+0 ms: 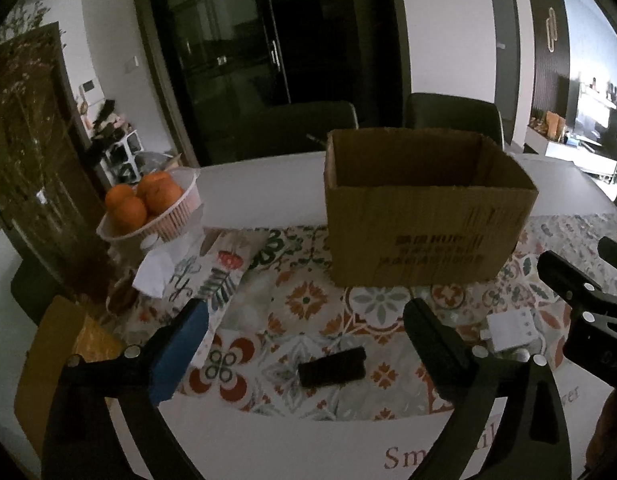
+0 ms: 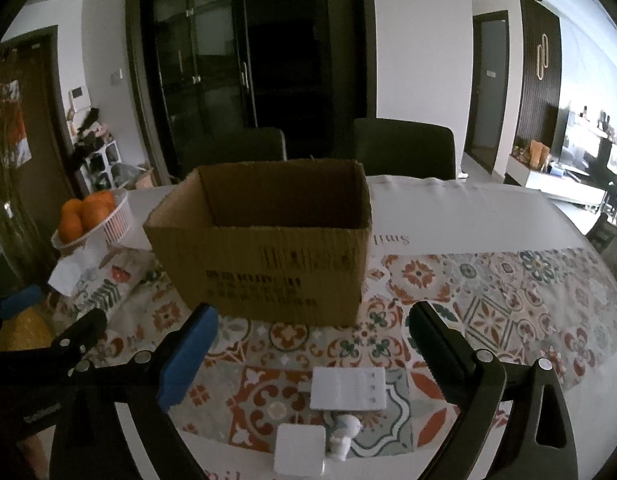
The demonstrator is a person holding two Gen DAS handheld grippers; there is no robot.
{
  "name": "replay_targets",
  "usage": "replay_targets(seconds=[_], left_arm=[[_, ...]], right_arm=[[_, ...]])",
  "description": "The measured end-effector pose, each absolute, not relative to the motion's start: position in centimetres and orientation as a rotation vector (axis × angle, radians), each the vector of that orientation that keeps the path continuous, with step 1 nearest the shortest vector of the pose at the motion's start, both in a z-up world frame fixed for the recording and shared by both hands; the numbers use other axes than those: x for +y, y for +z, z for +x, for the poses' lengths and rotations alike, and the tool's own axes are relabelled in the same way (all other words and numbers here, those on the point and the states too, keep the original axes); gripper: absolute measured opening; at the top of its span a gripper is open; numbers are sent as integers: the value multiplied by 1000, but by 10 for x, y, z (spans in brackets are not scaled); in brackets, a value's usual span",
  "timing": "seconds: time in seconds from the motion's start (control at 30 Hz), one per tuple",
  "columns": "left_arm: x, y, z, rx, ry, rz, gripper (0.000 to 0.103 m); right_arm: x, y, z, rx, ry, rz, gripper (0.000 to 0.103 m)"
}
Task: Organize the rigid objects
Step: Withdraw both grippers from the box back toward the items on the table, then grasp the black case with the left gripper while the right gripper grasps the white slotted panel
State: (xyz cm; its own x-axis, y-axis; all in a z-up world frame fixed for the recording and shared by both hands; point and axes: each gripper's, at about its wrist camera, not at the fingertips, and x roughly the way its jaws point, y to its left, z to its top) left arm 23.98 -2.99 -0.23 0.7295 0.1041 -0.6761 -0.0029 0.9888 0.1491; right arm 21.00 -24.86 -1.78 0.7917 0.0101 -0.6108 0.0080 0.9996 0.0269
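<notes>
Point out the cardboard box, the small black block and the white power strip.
cardboard box (image 1: 420,236), left wrist view, on its printed front wall.
small black block (image 1: 332,367), left wrist view, on its top face.
white power strip (image 2: 347,388), right wrist view, on its flat top.

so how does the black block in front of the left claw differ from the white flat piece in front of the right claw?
The black block is dark and chunky with a ribbed top; the white flat piece is pale and thin.
The black block lies alone on the patterned cloth; the white flat piece has a white square and a small round item close by.
Shared: both lie flat, ungripped, short of the cardboard box, each between open claw fingers.
</notes>
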Motion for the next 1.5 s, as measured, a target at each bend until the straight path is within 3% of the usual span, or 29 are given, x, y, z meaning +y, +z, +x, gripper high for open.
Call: replay_targets(seconds=[0.5, 0.83, 1.5], left_arm=[[-35, -43, 227, 863, 55, 115, 101], [-44, -59, 214, 769, 150, 147, 102], [-43, -117, 237, 867, 146, 115, 102]], right_arm=[[-254, -58, 201, 757, 18, 27, 98], [-265, -85, 209, 851, 24, 40, 98], [-270, -123, 222, 935, -16, 43, 98]])
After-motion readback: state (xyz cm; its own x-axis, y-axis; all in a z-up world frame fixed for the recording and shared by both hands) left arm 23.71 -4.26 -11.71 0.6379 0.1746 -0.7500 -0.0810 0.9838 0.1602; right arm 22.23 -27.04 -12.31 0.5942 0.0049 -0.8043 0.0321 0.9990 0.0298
